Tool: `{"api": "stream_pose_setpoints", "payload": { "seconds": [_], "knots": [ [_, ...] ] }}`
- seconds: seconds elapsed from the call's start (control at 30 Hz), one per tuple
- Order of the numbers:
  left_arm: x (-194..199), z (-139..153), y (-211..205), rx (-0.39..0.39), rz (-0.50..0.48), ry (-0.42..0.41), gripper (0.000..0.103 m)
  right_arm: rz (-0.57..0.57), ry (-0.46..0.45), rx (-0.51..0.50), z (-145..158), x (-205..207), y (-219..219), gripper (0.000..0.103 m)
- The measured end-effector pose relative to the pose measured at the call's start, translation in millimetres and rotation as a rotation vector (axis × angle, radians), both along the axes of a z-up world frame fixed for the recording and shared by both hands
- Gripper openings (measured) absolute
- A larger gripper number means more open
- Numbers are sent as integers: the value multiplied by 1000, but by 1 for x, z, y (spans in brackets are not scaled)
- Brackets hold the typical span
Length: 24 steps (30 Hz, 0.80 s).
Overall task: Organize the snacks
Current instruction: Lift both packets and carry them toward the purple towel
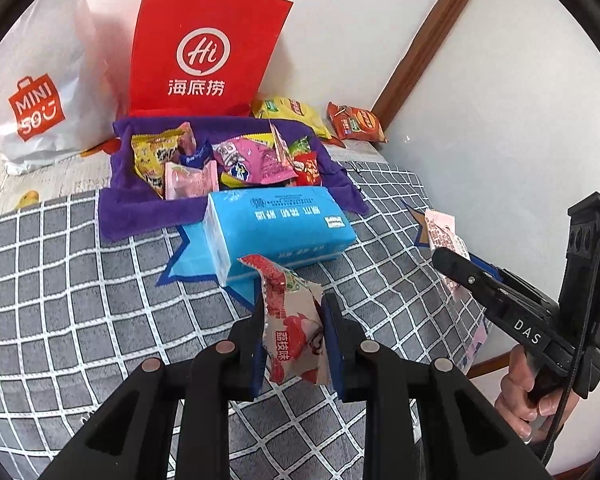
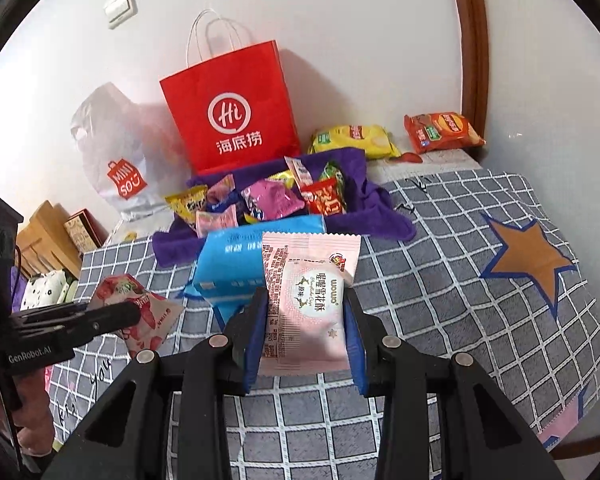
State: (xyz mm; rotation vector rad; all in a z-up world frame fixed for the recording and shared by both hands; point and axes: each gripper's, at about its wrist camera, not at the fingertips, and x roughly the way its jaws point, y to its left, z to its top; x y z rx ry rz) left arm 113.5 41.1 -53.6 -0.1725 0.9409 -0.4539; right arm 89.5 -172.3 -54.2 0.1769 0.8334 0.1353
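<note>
1. With both claws angled down toward the bed, my left gripper point(image 1: 291, 320) is clamped on a red lychee snack packet point(image 1: 290, 320); the blue pads press its crumpled sides and the packet stands upright between them, clear of the checked grey blanket point(image 1: 80, 280).
2. My right gripper point(image 2: 306, 320) is closed on a pink snowflake-crisp packet point(image 2: 308, 300), pads on its two long edges, printed face toward the camera, held above the blanket.
3. Pose: in the left wrist view the right tool comes in from the right edge, its fingers pointing up-left, and my right hand point(image 1: 528, 396) is wrapped round its handle. In the right wrist view the left tool lies nearly level at the left edge, with the red packet at its tip.
4. Just beyond both packets lies a blue tissue pack point(image 1: 276, 228) on the blanket, touching the front edge of the purple cloth point(image 1: 140, 216).
5. On the purple cloth sits a heap of small snacks point(image 1: 228, 160): yellow, pink, red and green wrappers.
6. Behind the cloth, against the wall, stands a red paper bag point(image 1: 204, 52); a white plastic bag point(image 1: 32, 112) slumps to its left.
7. Right of the red bag lie a yellow chip bag point(image 2: 352, 140) and an orange chip bag point(image 2: 440, 130), well apart from the heap.
</note>
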Motion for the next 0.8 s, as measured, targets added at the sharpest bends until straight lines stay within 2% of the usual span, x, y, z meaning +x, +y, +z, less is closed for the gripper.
{"api": "stream_pose_setpoints", "payload": {
  "seconds": [0.37, 0.8],
  "knots": [
    [16, 25, 4, -18, 51, -48, 24, 39, -19, -16, 24, 30, 3, 36],
    [61, 45, 10, -19, 135, -80, 24, 108, -66, -29, 46, 88, -1, 36]
  ]
}}
